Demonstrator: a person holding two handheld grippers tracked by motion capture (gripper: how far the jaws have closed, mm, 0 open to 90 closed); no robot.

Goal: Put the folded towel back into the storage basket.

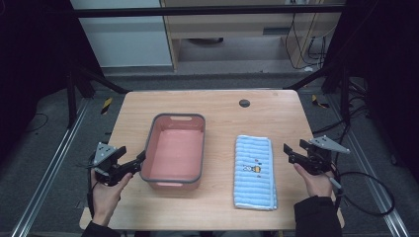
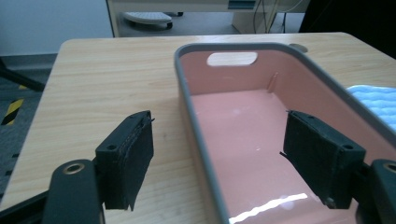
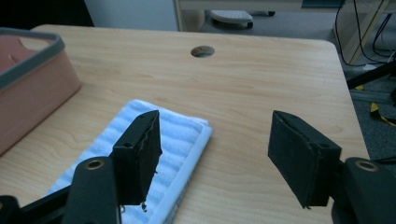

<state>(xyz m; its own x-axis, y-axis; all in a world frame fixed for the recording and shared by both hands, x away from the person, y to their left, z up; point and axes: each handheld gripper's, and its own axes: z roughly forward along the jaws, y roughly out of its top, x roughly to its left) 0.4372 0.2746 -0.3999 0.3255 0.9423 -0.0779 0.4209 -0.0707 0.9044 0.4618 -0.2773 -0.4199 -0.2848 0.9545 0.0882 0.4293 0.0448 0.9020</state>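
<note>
One pink basin (image 1: 174, 153) sits left on the one table (image 1: 276, 106); one folded blue towel (image 1: 254, 172) lies right; two grippers near.

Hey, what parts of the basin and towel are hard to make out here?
- Basin: near end cut off by the bottom edge, left gripper view.
- Towel: near part hidden behind a jaw of the right gripper, right gripper view.
- Towel print: too small to read, high view.

Right gripper (image 3: 212, 158) hovers, black jaws spread wide, over the folded light-blue striped towel's (image 3: 180, 135) edge on the wooden table (image 3: 261, 79).
</note>
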